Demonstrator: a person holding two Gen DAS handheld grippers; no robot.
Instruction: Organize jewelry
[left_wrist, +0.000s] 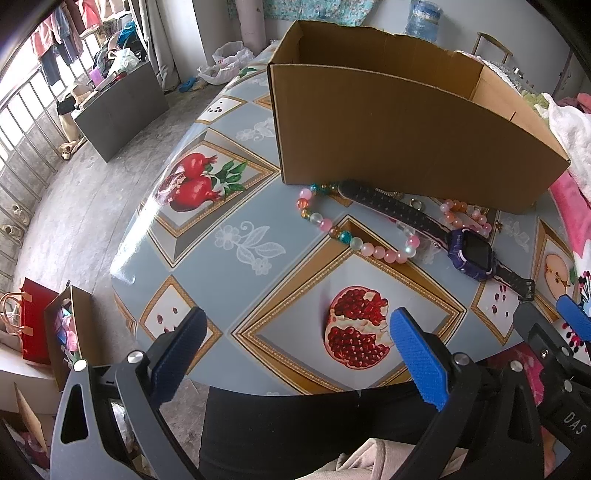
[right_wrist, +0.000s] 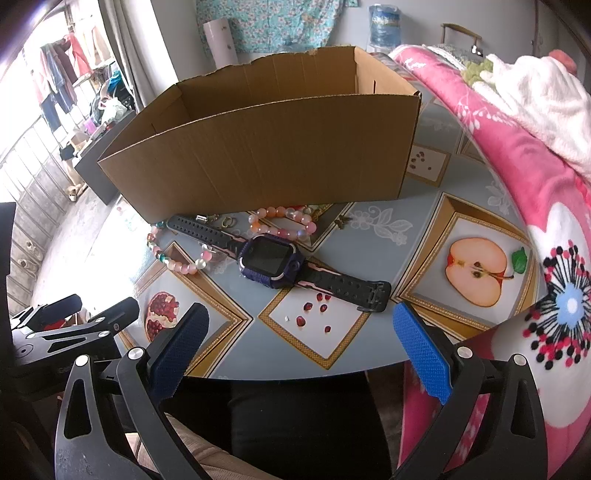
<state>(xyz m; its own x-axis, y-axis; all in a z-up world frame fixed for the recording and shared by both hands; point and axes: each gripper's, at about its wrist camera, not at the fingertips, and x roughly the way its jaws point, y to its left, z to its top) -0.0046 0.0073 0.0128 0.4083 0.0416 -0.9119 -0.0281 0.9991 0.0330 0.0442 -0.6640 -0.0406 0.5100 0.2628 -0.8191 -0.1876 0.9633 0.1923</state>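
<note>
An open cardboard box (left_wrist: 388, 125) (right_wrist: 266, 147) stands on the table. In front of it lie a purple smartwatch with a black strap (left_wrist: 471, 253) (right_wrist: 271, 260), a long bracelet of pink, white and teal beads (left_wrist: 343, 236) (right_wrist: 177, 264), a smaller pink bead bracelet (left_wrist: 465, 216) (right_wrist: 284, 221) and small metal pieces (right_wrist: 227, 221). My left gripper (left_wrist: 297, 354) is open near the table's front edge, over a pomegranate print. My right gripper (right_wrist: 301, 350) is open too, short of the watch strap's end. Neither holds anything.
The table (right_wrist: 369, 343) wears a blue-grey cloth printed with fruit. A pink flowered blanket (right_wrist: 535, 206) lies along its right side. A person's dark-clothed lap (right_wrist: 295, 424) is below the front edge. Left of the table are the floor, a red bag (left_wrist: 35, 321) and a carton.
</note>
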